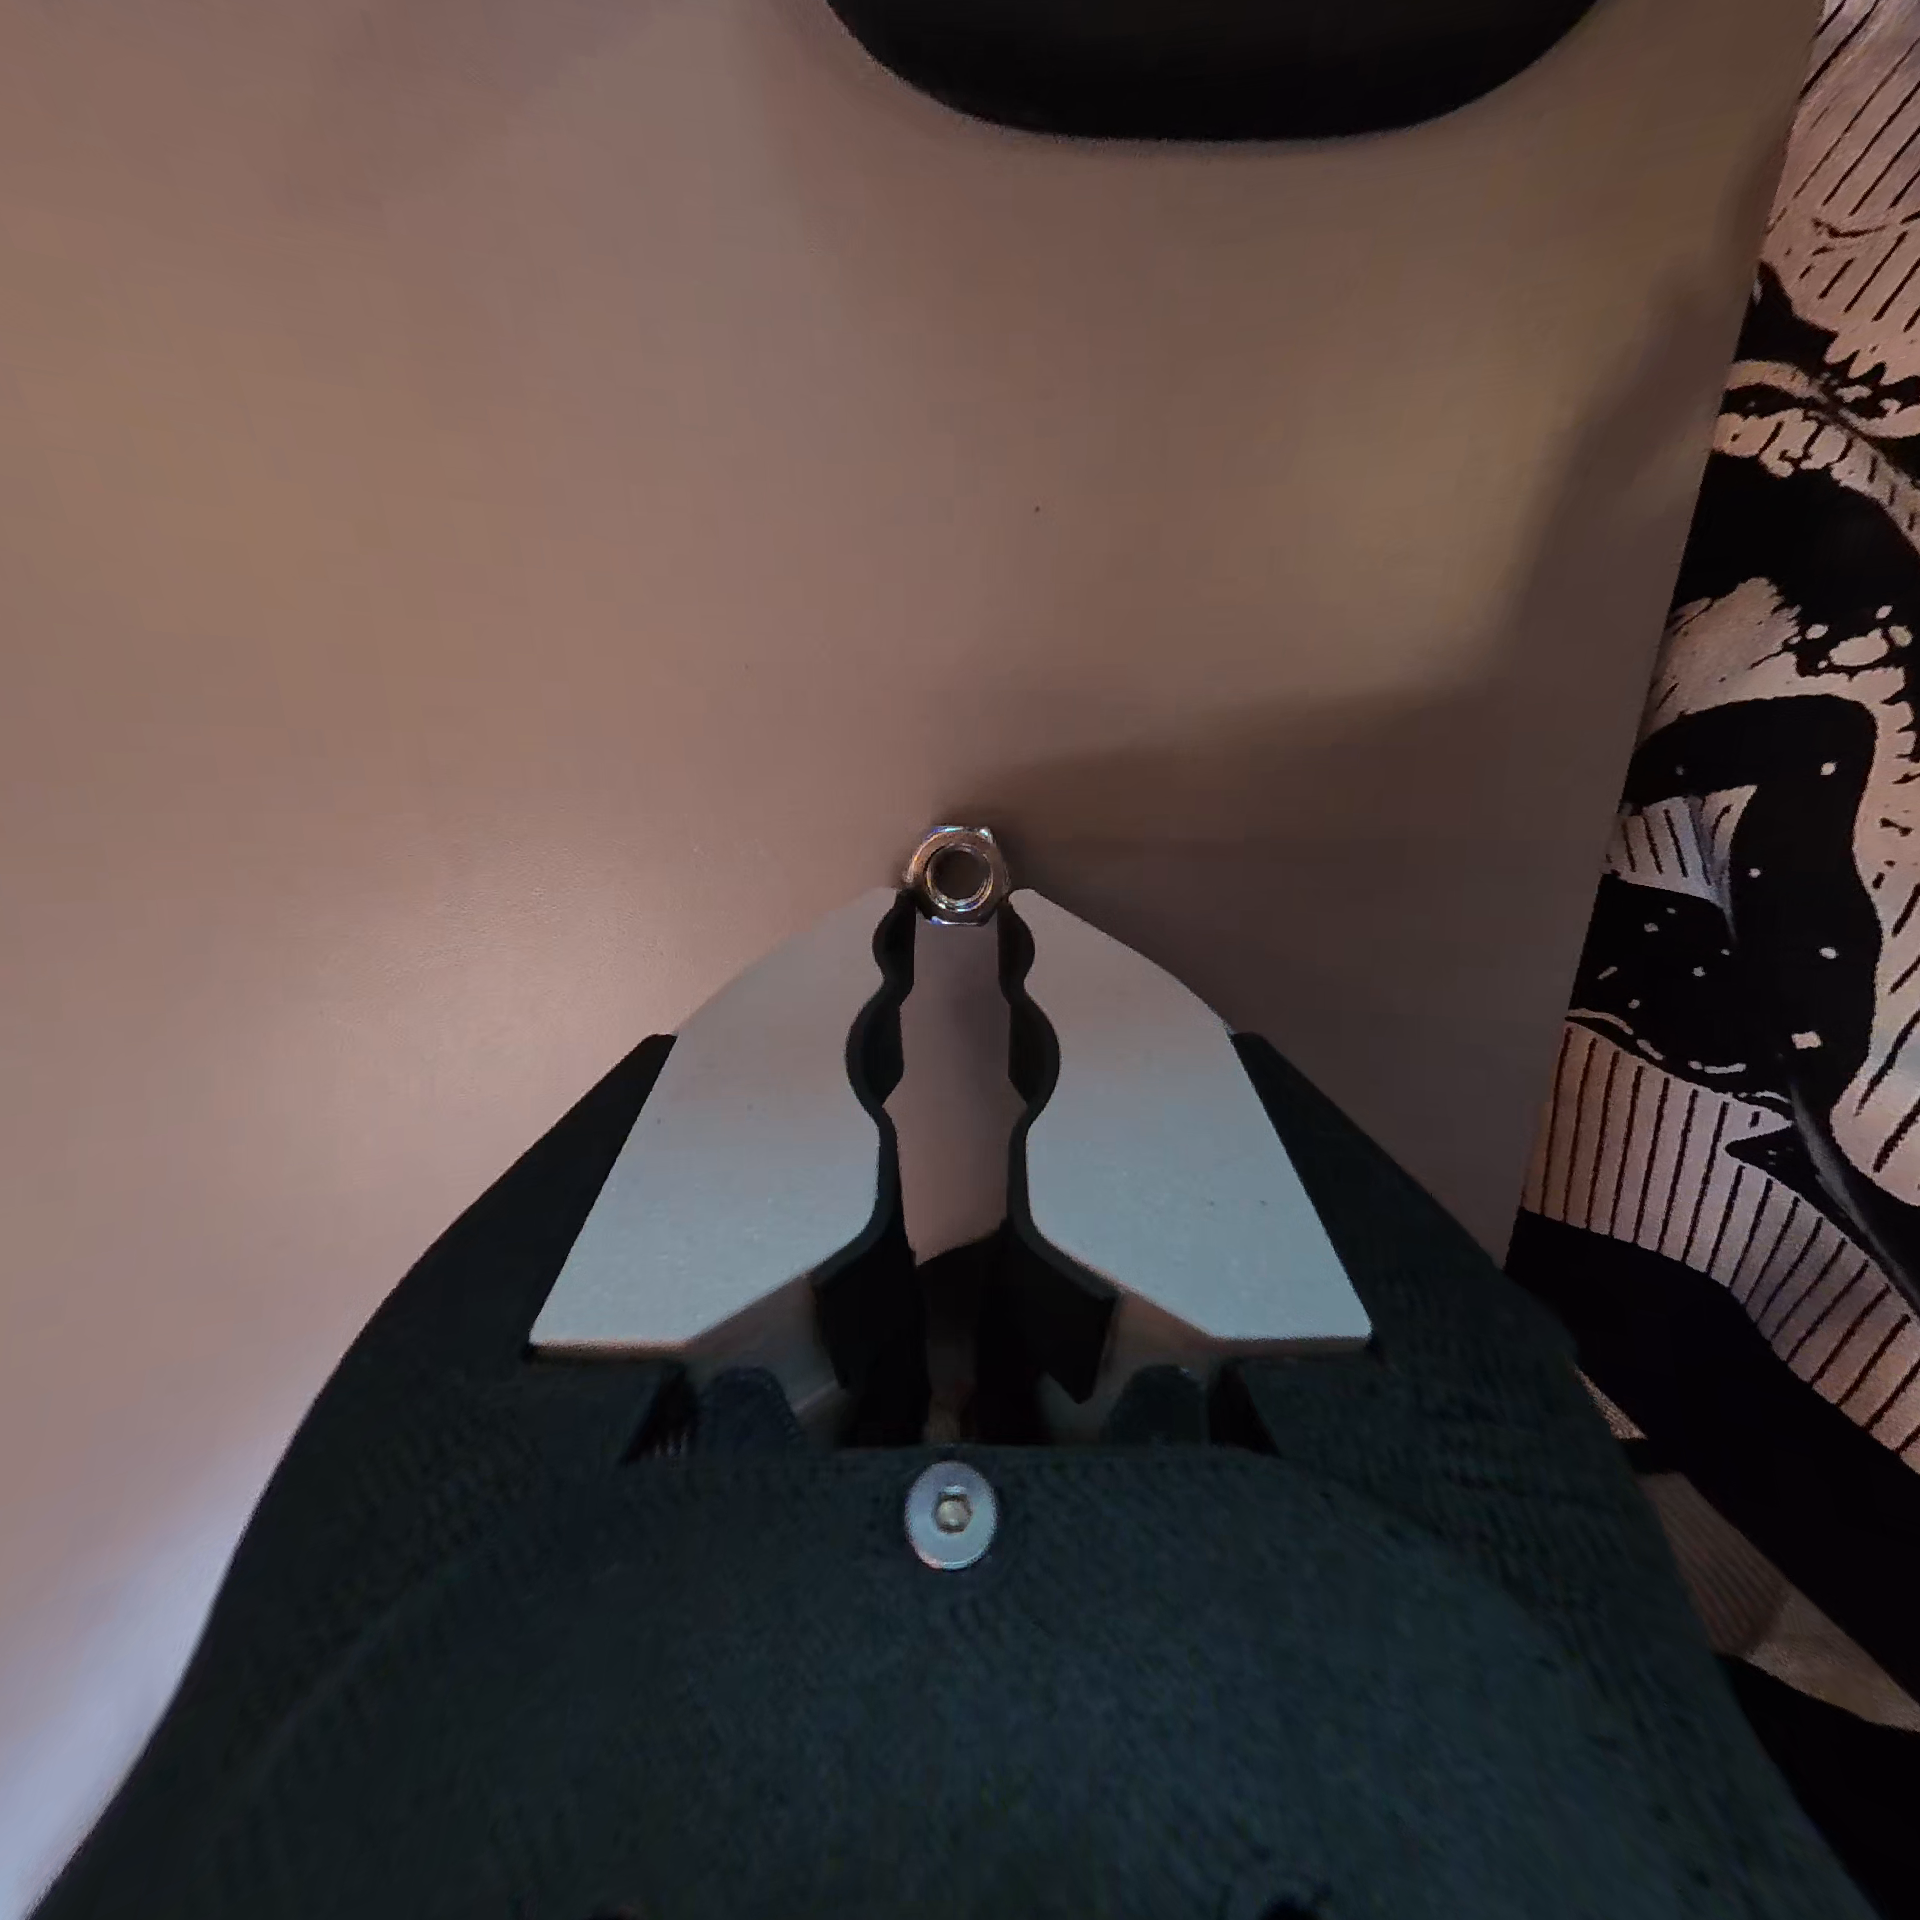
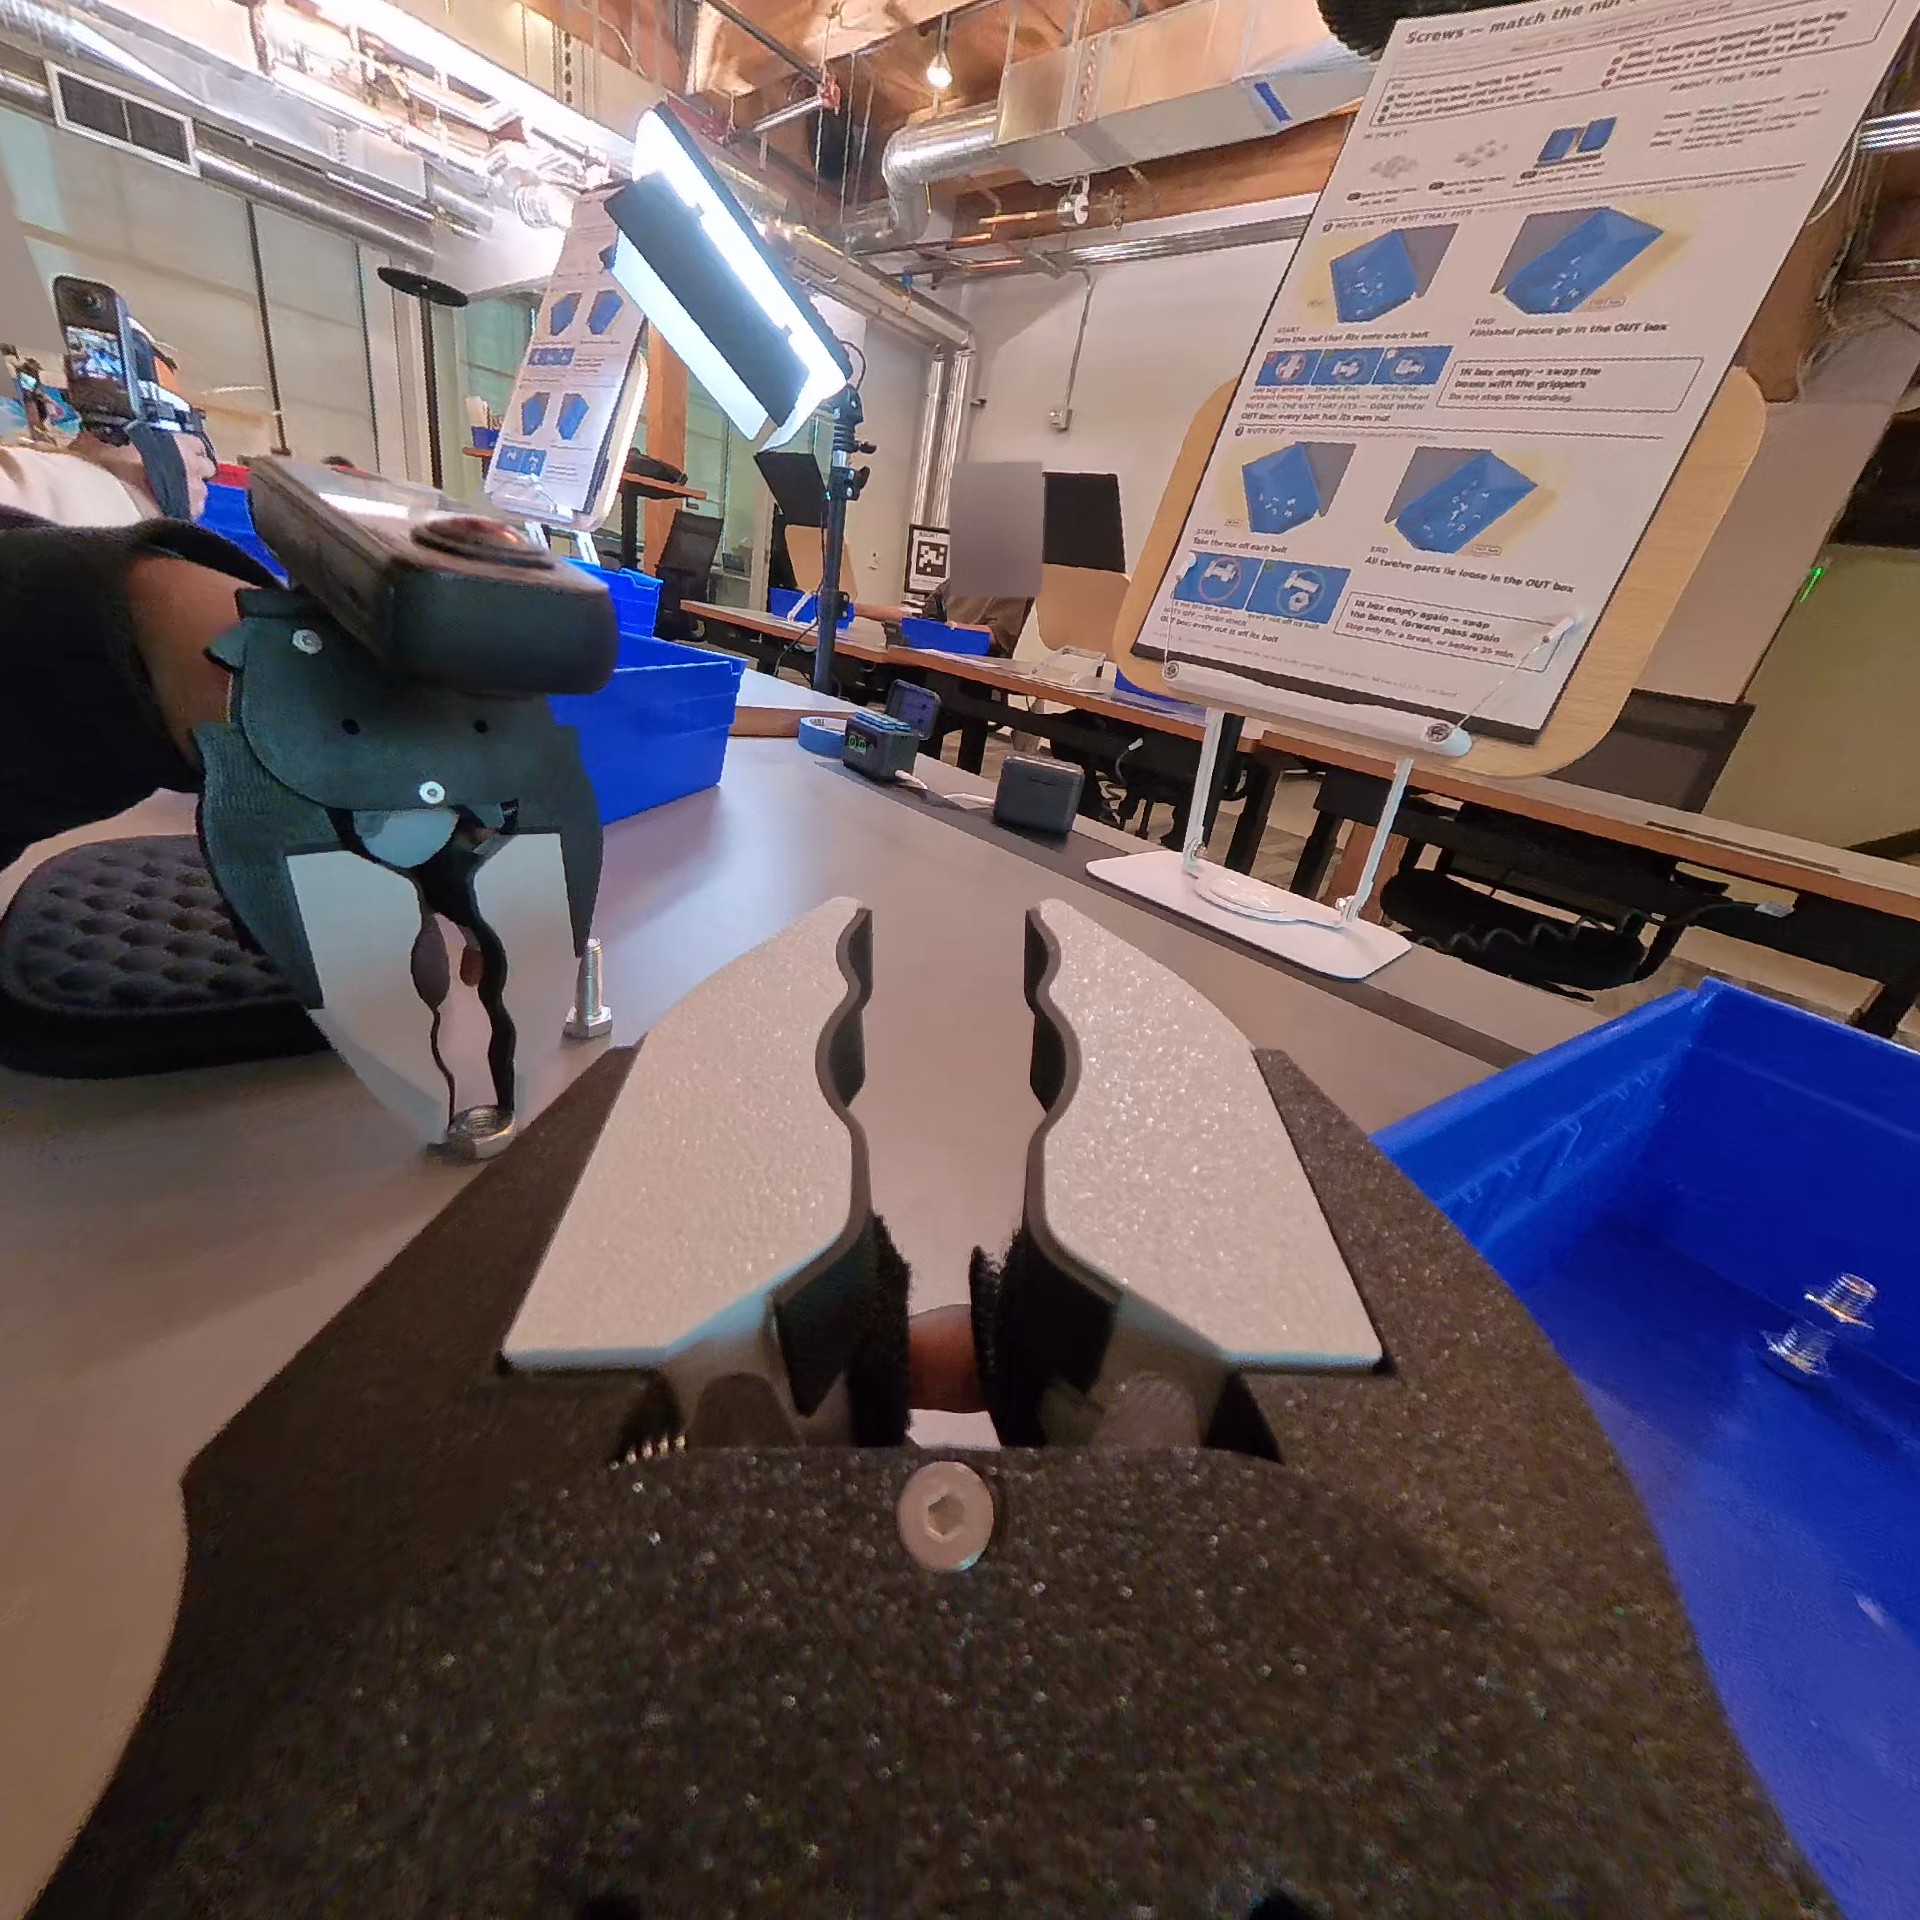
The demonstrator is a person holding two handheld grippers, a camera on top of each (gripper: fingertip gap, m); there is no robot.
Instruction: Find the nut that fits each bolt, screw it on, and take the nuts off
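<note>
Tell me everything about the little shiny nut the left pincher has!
The nut is a small silver metal hexagon, shiny, with a round threaded hole through its middle. It lies flat on the grey table, hole facing up. The left gripper points down at it, and its two fingertips squeeze the nut's sides from left and right. An upright silver bolt stands on its head close behind it, not touching.

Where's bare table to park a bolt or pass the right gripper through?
Free: the grey table ahead of the open right gripper, between the upright bolt and the white stand base. Also the strip toward the far blue bins. Crowded: left, where the left gripper pinches a nut beside the black pad; right, the blue bin.
</note>
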